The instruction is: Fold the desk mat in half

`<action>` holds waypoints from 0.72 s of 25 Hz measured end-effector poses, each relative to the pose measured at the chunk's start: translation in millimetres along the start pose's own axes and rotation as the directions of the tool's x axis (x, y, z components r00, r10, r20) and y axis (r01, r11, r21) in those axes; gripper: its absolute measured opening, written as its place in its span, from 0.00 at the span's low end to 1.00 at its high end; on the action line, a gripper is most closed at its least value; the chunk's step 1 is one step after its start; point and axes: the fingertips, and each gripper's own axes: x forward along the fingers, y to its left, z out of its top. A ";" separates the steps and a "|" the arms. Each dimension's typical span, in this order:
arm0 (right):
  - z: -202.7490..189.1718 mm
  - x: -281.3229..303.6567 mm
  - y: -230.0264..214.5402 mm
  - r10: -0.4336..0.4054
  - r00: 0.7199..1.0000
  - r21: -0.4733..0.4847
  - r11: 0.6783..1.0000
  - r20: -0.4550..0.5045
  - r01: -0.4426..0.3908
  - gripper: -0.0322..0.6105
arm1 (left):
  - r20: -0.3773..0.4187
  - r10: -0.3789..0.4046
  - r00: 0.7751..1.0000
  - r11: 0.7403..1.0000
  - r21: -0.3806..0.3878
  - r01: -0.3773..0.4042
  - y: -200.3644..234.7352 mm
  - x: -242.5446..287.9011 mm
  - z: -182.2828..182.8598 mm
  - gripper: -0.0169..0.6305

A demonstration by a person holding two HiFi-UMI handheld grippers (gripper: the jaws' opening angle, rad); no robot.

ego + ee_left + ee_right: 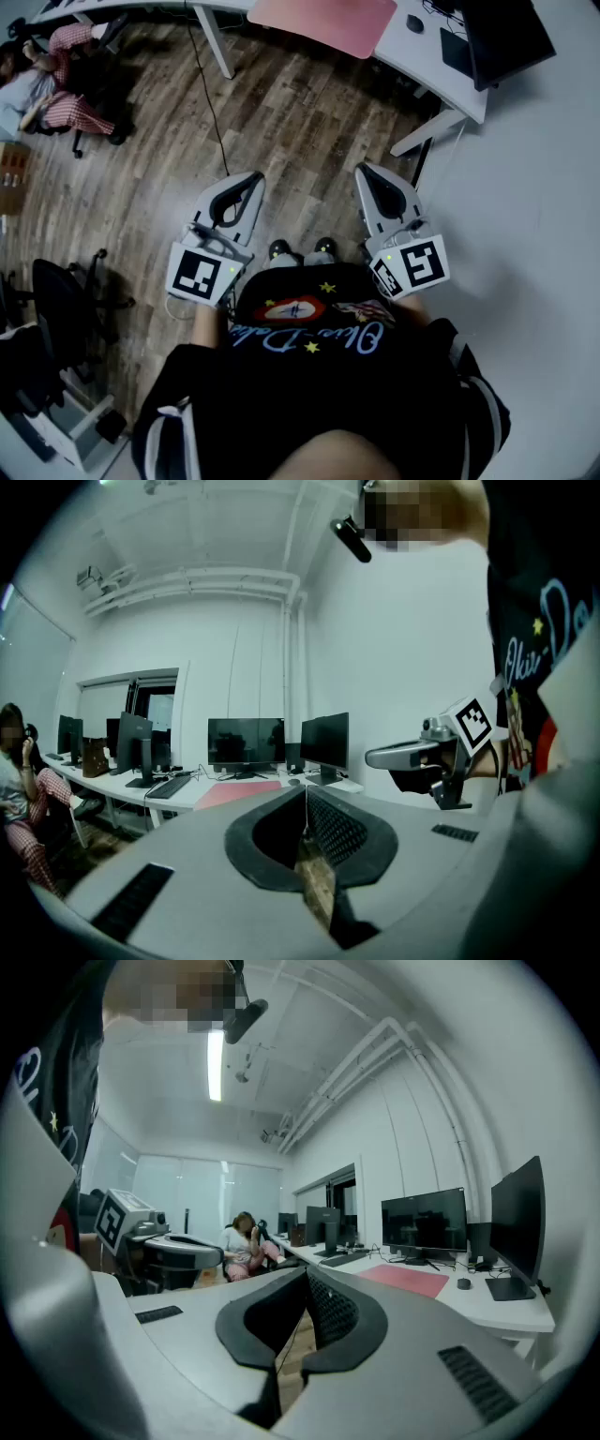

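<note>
- The pink desk mat [323,23] lies flat on the white desk [422,70] across the room from me, well apart from both of my grippers.
- A dark mouse [415,23] sits just beside the mat's right edge, and a dark monitor [506,37] stands further right on the same desk.
- My left gripper [251,178] has its jaws pressed together with nothing between them. I hold it out in front of me over the wooden floor [281,122].
- My right gripper [367,171] is the same, with its jaws closed tight on nothing. It is held about level beside the left one, with a gap between the two.
- My shoes [300,250] show on the floor between the grippers.
- A black cable [211,103] runs across the boards from the desk towards my left gripper.
- A person [56,75] sits far off to my left, and a black office chair [66,300] stands nearer on that side.
</note>
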 end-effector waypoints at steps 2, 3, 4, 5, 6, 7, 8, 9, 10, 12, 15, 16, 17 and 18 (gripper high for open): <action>0.6 3.9 3.1 0.004 1.000 -0.006 1.000 -0.001 -0.004 0.05 | 0.005 0.002 1.000 1.000 -0.003 -0.002 4.0 -2.2 0.4 0.03; 1.1 5.8 5.6 0.006 1.000 -0.008 1.000 -0.001 -0.006 0.05 | 0.008 0.003 1.000 1.000 -0.004 -0.003 6.3 -4.0 0.5 0.03; 1.7 7.5 8.7 0.006 1.000 -0.011 1.000 -0.003 -0.006 0.05 | 0.012 0.003 1.000 1.000 -0.005 -0.003 8.9 -6.3 0.4 0.03; 2.2 9.2 11.8 0.004 1.000 -0.014 1.000 -0.005 -0.004 0.05 | 0.015 0.003 1.000 1.000 -0.006 -0.002 11.9 -8.9 0.1 0.03; 2.6 11.1 14.4 -0.002 1.000 -0.020 1.000 -0.007 0.002 0.05 | 0.018 0.002 1.000 1.000 -0.008 -0.002 15.1 -11.4 -0.4 0.03; 3.1 13.2 16.2 -0.012 1.000 -0.030 0.999 -0.009 0.012 0.05 | 0.021 0.002 1.000 1.000 -0.010 -0.002 18.7 -13.5 -1.0 0.03; 3.7 15.6 17.0 -0.026 1.000 -0.044 0.999 -0.010 0.025 0.05 | 0.023 0.003 1.000 1.000 -0.010 -0.003 22.6 -15.2 -1.5 0.03; 4.6 18.0 17.4 -0.039 0.999 -0.061 0.997 -0.011 0.038 0.05 | 0.025 0.004 1.000 1.000 -0.009 -0.004 26.6 -16.4 -2.0 0.03; 5.8 20.4 17.5 -0.048 0.999 -0.073 0.996 -0.010 0.047 0.05 | 0.026 0.006 1.000 1.000 -0.007 -0.006 30.6 -17.0 -2.7 0.03; 8.3 25.5 16.6 -0.058 0.998 -0.077 0.995 -0.002 0.058 0.05 | 0.031 0.011 0.999 1.000 0.000 -0.011 38.6 -17.0 -3.9 0.03; 11.7 32.4 16.7 -0.078 0.997 -0.074 0.994 0.007 0.079 0.05 | 0.044 0.015 0.999 1.000 0.000 -0.015 49.4 -19.5 -4.2 0.03; 12.6 34.5 18.4 -0.086 0.996 -0.075 0.993 0.009 0.087 0.05 | 0.045 0.014 0.999 1.000 -0.002 -0.014 53.0 -21.8 -4.4 0.03; 13.2 37.4 20.2 -0.092 0.996 -0.075 0.993 0.011 0.092 0.05 | 0.044 0.013 0.999 1.000 -0.002 -0.013 57.3 -23.5 -4.8 0.03; 13.2 40.8 21.3 -0.096 0.995 -0.072 0.993 0.011 0.096 0.05 | 0.043 0.014 0.999 1.000 0.001 -0.014 61.9 -24.0 -5.4 0.03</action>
